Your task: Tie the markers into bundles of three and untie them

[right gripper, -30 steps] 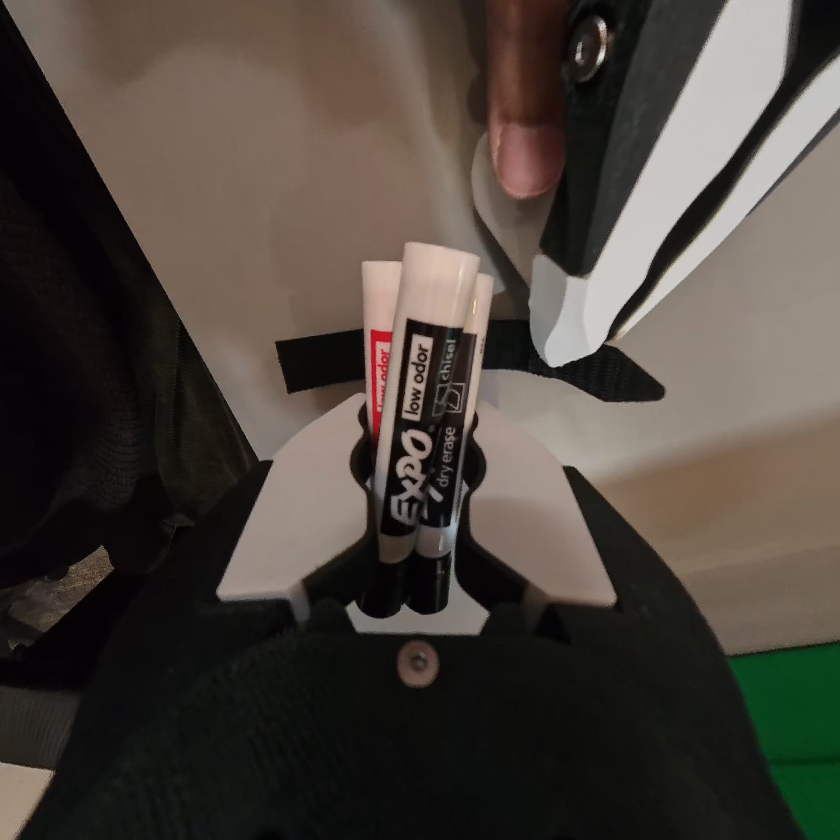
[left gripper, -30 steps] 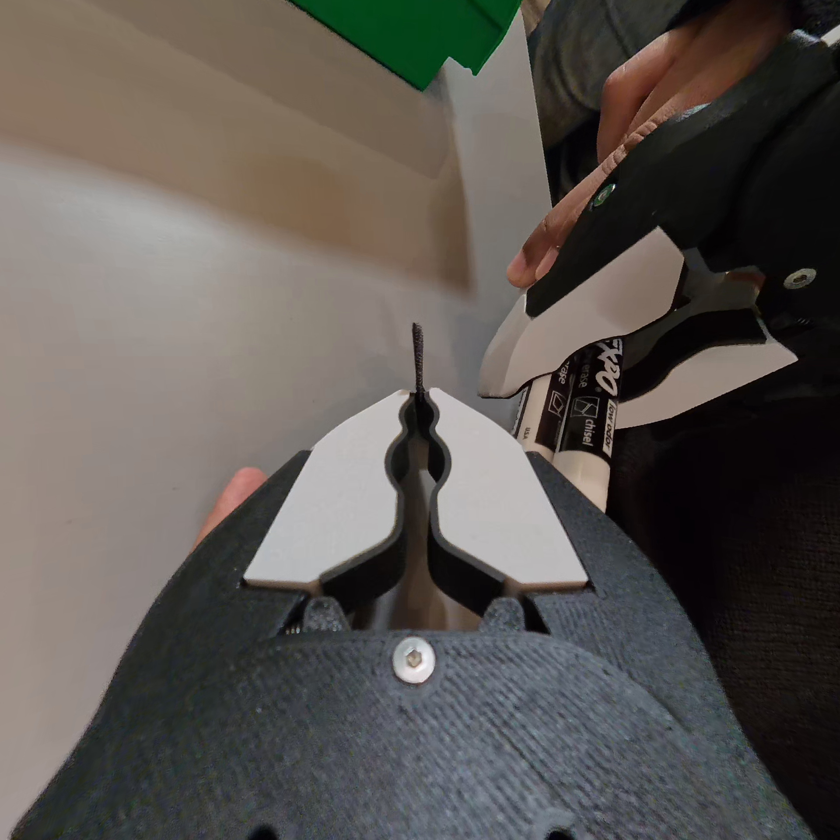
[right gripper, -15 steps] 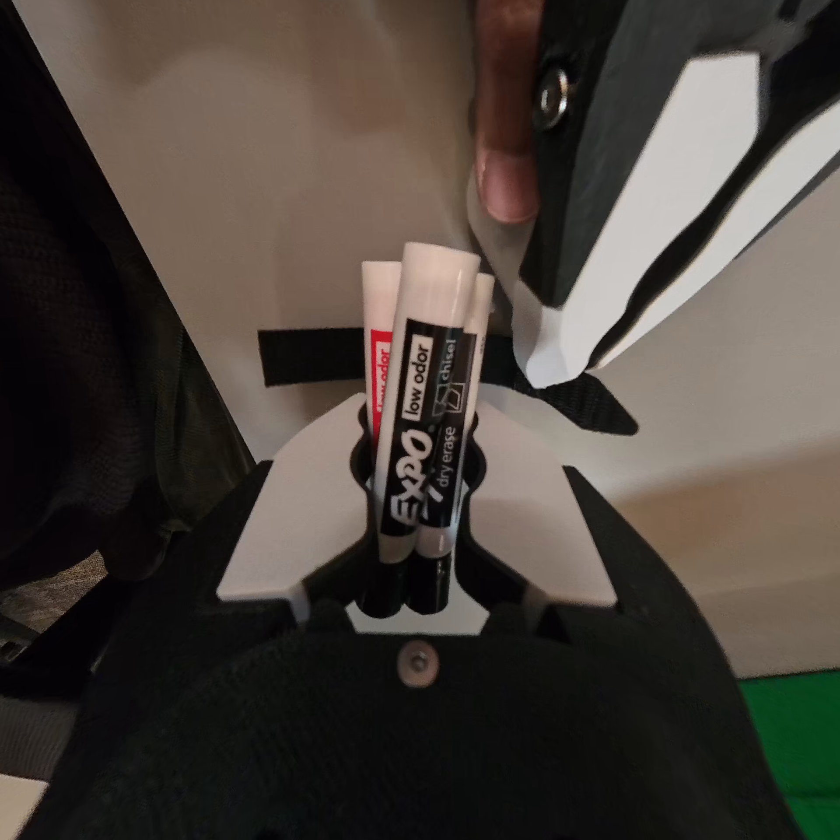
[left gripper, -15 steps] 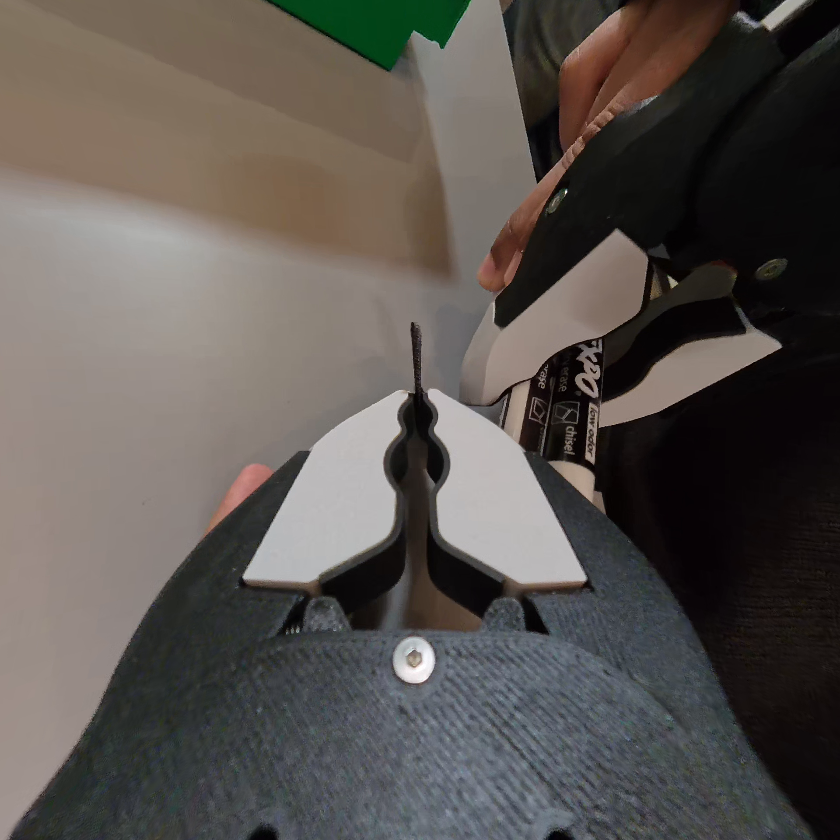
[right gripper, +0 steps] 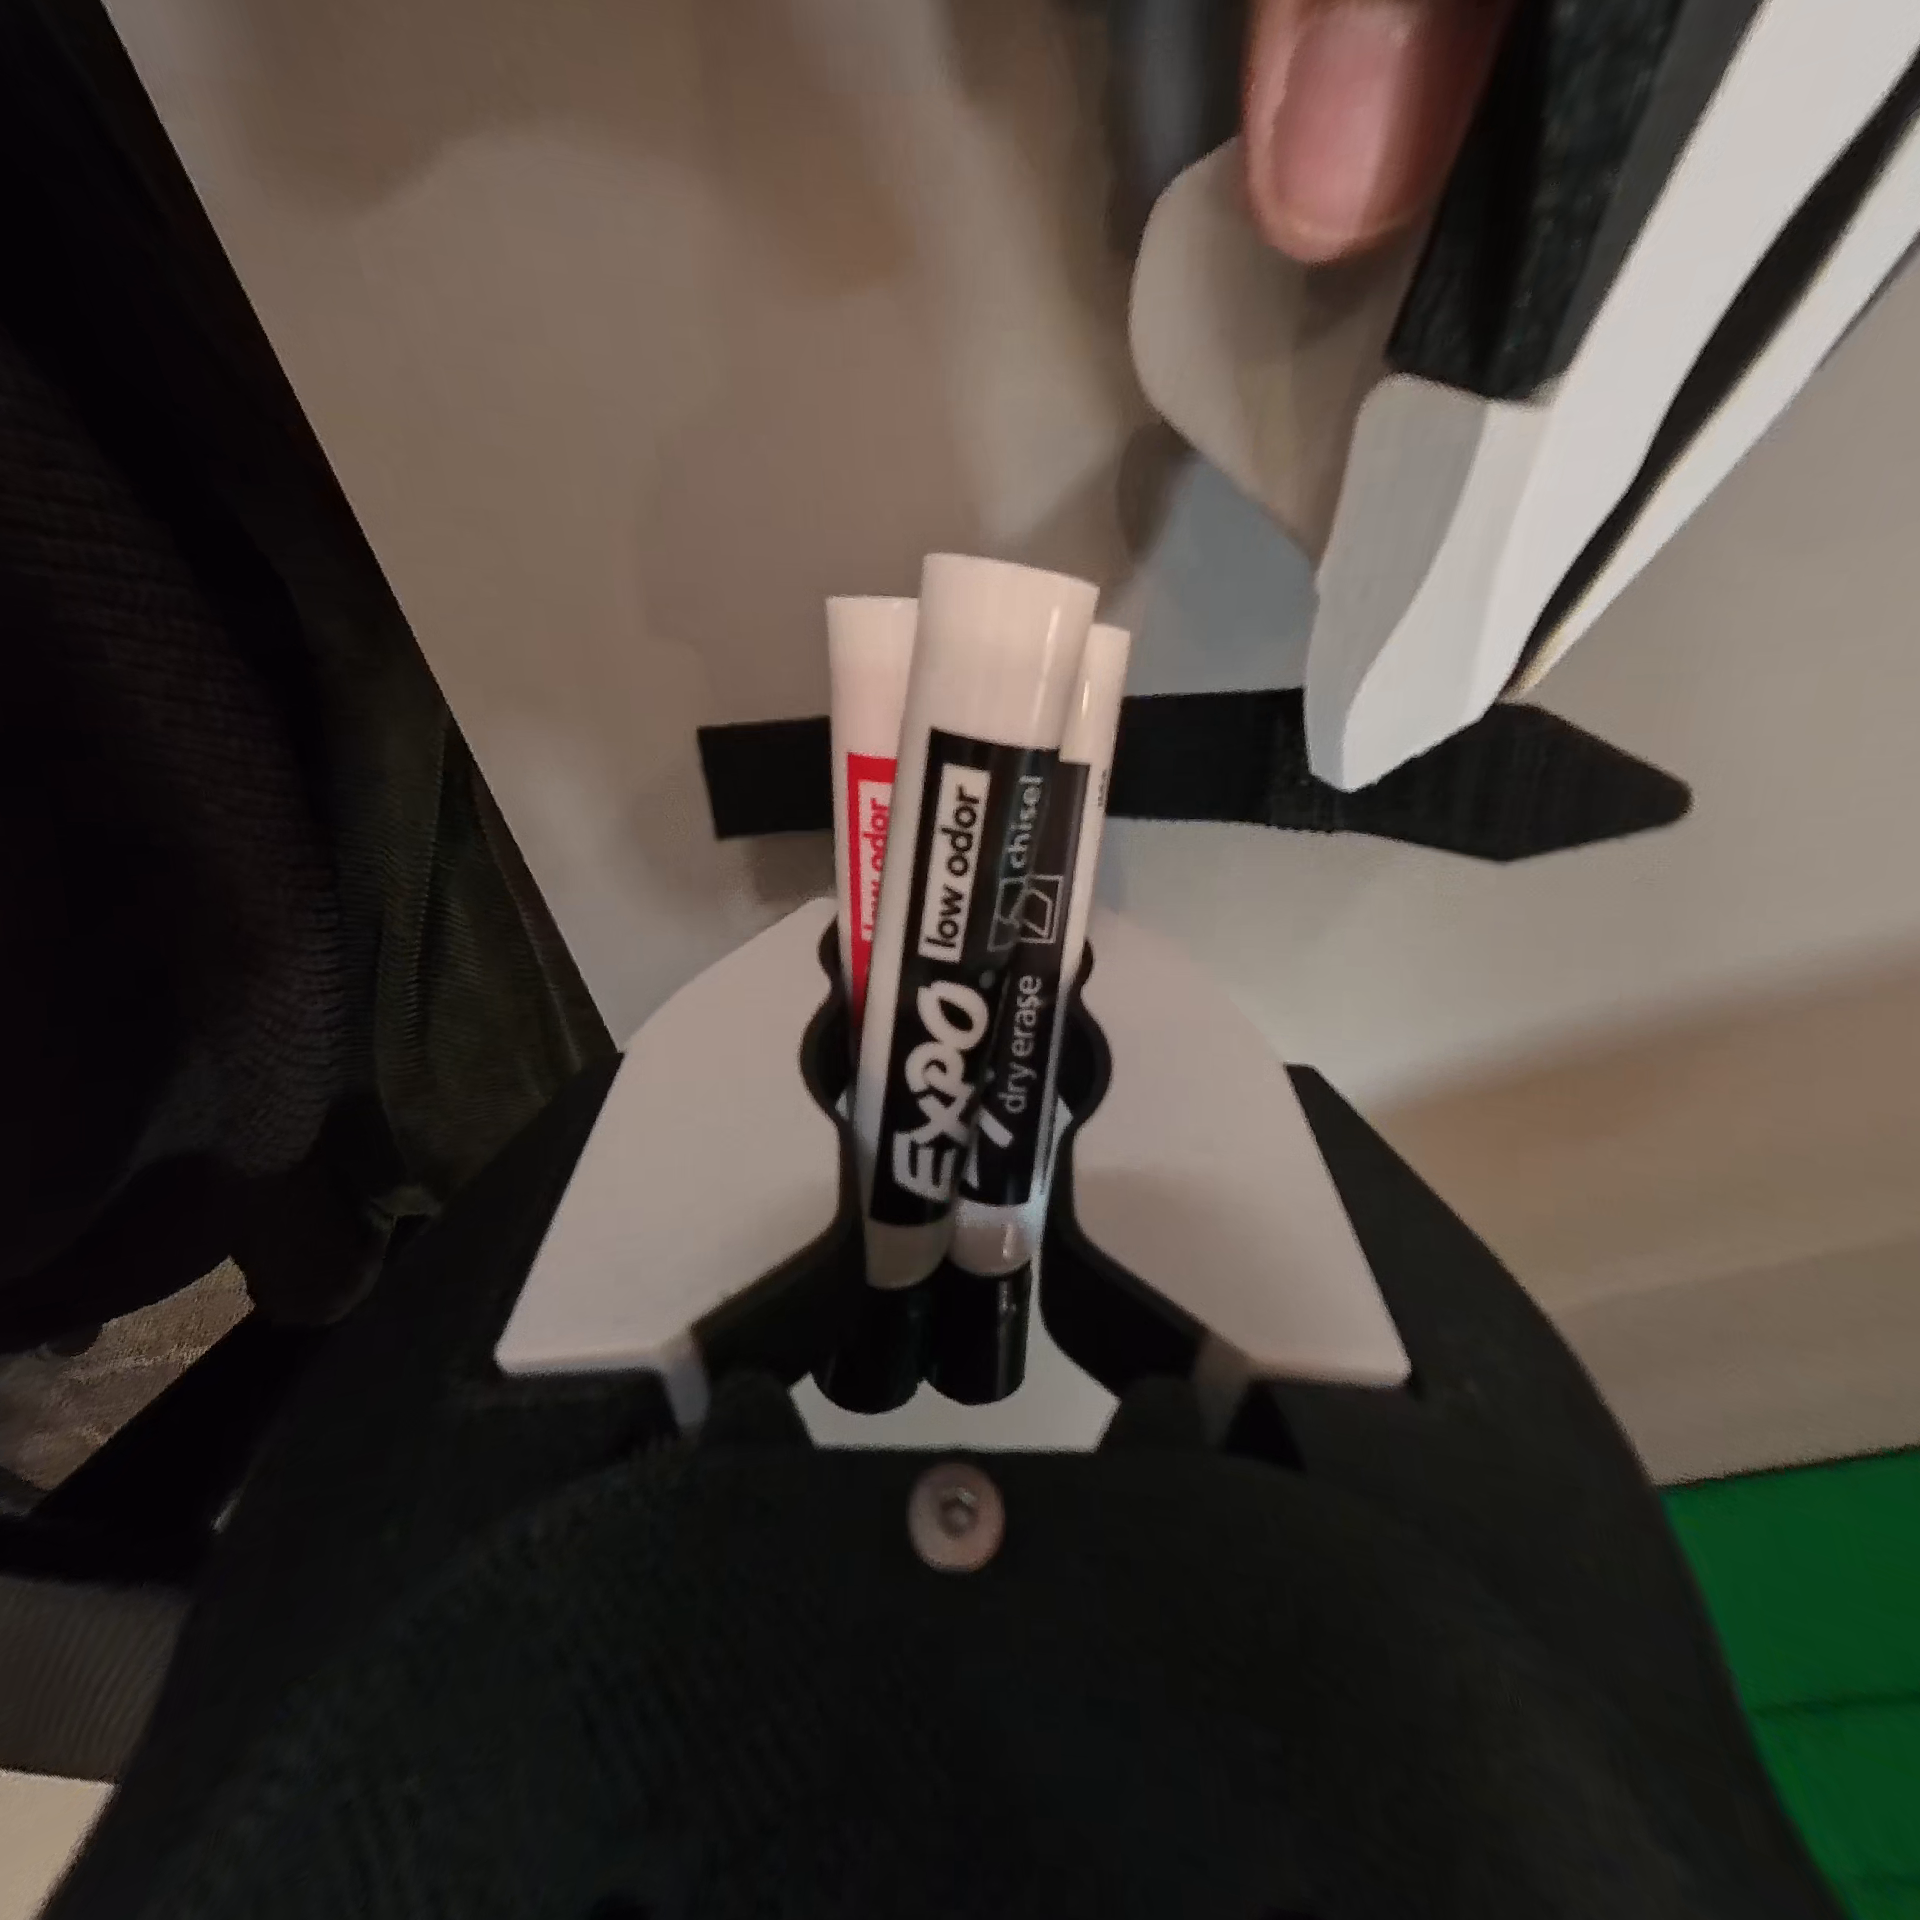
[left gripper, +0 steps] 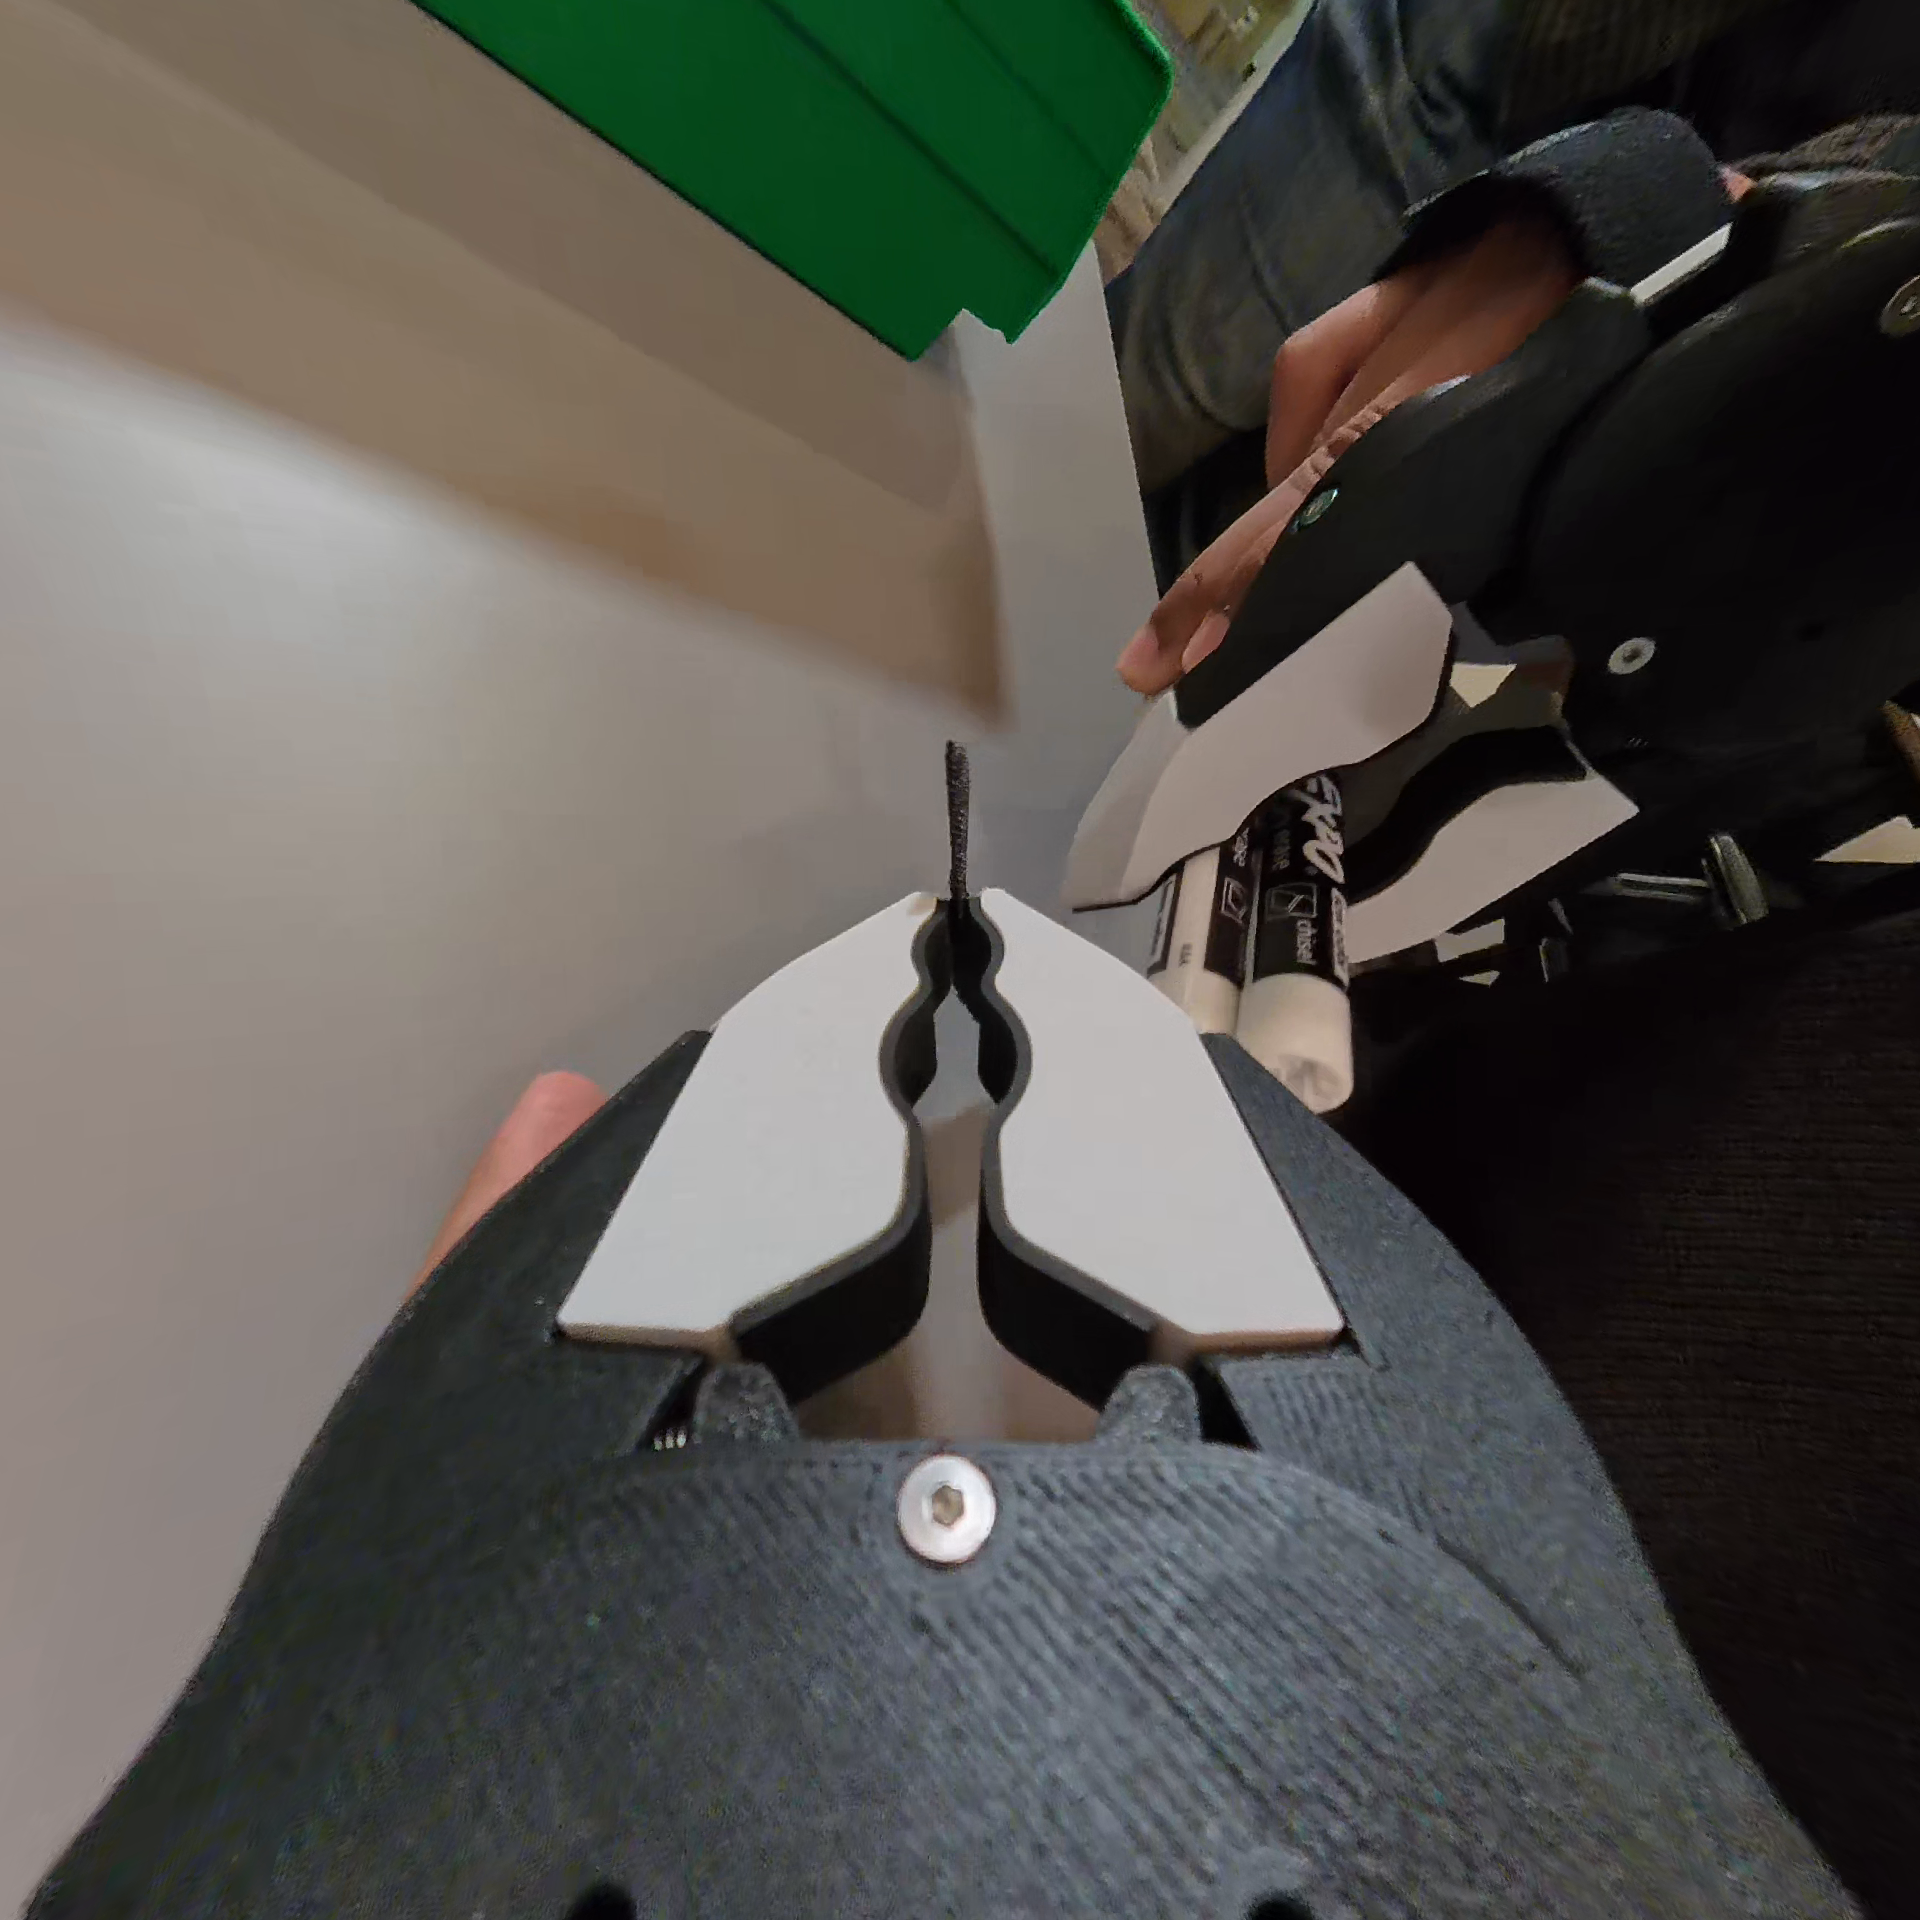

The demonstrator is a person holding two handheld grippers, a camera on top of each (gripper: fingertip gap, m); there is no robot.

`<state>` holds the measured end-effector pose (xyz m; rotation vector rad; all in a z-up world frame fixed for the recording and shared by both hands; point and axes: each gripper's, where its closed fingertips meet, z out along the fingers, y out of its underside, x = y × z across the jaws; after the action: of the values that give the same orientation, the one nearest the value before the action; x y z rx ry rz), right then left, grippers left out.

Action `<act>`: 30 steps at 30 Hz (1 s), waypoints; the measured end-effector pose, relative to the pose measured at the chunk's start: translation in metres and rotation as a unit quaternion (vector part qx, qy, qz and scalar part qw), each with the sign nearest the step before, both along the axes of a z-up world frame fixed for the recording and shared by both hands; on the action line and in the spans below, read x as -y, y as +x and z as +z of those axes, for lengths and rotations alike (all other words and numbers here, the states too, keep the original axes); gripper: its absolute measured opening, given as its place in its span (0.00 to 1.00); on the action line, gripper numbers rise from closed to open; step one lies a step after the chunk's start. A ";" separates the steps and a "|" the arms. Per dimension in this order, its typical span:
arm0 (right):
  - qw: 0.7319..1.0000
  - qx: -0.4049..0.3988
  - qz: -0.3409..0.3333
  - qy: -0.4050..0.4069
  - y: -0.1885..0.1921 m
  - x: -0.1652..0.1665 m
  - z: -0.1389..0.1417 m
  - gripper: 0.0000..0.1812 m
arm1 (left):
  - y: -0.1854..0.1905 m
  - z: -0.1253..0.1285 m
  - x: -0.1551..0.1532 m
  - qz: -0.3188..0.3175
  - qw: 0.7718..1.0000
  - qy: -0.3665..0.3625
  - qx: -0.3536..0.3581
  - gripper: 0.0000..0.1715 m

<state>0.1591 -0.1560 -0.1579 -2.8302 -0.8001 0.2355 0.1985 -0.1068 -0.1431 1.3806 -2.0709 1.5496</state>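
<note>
With the right gripper [right gripper: 956,997] clenched around three white-barrelled markers [right gripper: 977,831] and the left gripper [left gripper: 958,914] pinching the flat black strap [right gripper: 1455,795], wrapping seemingly comes next.

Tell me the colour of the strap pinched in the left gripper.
Black strap; right wrist view shows it best.

Strap [right gripper: 1455,800] middle behind markers [right gripper: 977,935]

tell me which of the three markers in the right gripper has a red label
The left-hand marker of the three clamped in the right gripper. Its label band is red; the front marker and the right-hand marker behind it carry black bands.
</note>
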 end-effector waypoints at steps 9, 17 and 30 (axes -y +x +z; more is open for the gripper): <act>1.000 0.003 -0.002 0.011 0.000 -0.002 0.007 0.21 | 0.007 0.012 -0.013 0.050 0.996 -0.070 -0.025 0.02; 1.000 0.006 -0.015 0.018 0.008 0.004 0.019 0.21 | 0.018 0.023 -0.066 0.148 0.987 -0.060 0.009 0.02; 0.999 0.006 -0.037 0.019 0.017 0.016 0.013 0.21 | -0.013 -0.004 -0.082 0.163 0.984 0.073 0.025 0.02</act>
<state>0.1765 -0.1718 -0.1448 -2.8205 -0.6927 0.1915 0.1851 -0.0243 -0.1469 1.8309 -2.1054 1.5879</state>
